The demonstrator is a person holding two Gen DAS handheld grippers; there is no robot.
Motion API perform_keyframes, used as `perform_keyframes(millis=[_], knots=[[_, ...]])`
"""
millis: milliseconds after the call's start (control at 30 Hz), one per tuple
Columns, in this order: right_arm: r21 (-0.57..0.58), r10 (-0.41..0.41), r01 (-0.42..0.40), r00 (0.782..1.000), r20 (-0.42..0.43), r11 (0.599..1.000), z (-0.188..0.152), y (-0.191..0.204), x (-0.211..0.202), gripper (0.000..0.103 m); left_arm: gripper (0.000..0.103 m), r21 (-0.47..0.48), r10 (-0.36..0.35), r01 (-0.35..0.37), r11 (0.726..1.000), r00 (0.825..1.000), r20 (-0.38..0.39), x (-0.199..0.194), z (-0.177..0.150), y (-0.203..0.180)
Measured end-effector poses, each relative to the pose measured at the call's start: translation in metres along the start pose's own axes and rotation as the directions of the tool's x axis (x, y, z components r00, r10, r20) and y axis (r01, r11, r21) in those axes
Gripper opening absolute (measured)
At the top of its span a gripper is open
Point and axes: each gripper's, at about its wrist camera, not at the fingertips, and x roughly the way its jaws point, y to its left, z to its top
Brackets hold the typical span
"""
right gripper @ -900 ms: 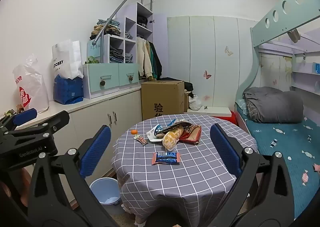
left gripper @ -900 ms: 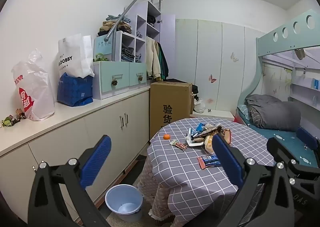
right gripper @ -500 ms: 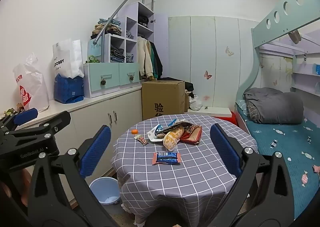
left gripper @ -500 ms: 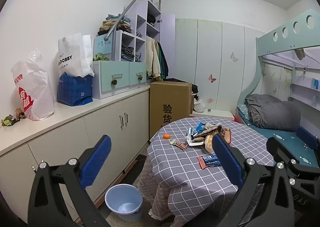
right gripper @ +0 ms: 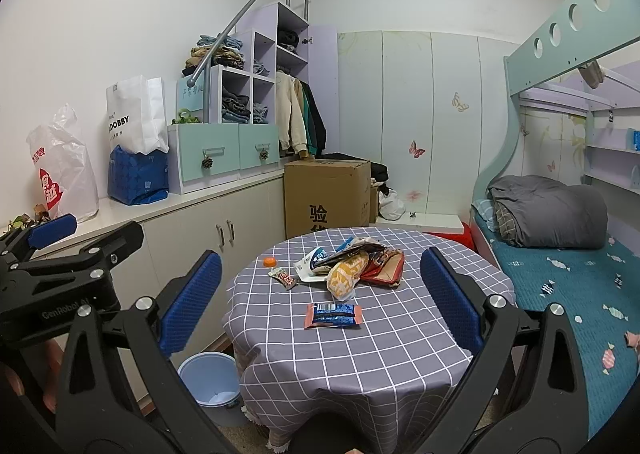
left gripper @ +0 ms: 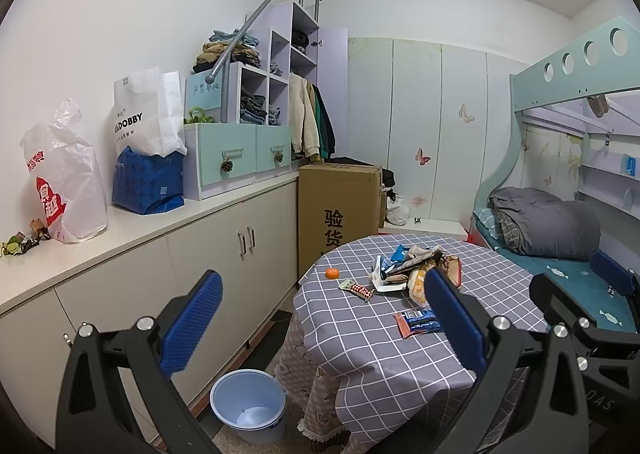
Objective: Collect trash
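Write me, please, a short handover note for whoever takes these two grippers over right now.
Left gripper: open, empty, short of the table.
Right gripper: open, empty, facing the table.
Trash, all on the checked tablecloth: blue snack wrapper nearest; pile of crumpled wrappers behind it; small red-striped wrapper and orange bottle cap to the left.
Blue bin stands on the floor left of the table and looks empty.
Done: nothing collected.
Left: pick up every piece and drop it in the bin.
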Motion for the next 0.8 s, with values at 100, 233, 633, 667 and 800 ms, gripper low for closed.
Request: perform_keyframes(millis=[100,233,633,667,800], knots=[[0.0,0.001,-0.001,1.0,-0.001,1.0,-0.0014,-0.0001,0.0009,0.097,0.099,0.001,-0.001,0.001,1.0,1.0,0.0,-0.0003,0.0009,0.0004],[-0.001,0.0,0.0,1.0,0.0,1.0,-0.0013,0.0008,0.0009,0.097,0.099,0.0,0.0,0.0,1.0,1.0,0.0,-0.0004,0.0007,0.0003],[-0.001,0.001,-0.001,1.0,-0.003,1.0,-0.0013,0.001,0.001,0.097,0.099,0.002,-0.001,0.001,1.0,1.0,0.0,-0.0002,-0.0001,-0.0004],[-0.001,0.002,-0.002,1.0,-0.005,1.0,-0.0022,0.0014,0.0018,0.097,0.099,0.001,0.0,0.0,1.0,1.0,0.0,-0.0002,0.0,-0.0003],[-0.002,0.002,-0.002,1.0,-0.005,1.0,-0.004,0.0025,0.0038,0.097,0.099,0.0,-0.001,0.001,1.0,1.0,0.0,-0.0002,-0.0003,-0.0002]])
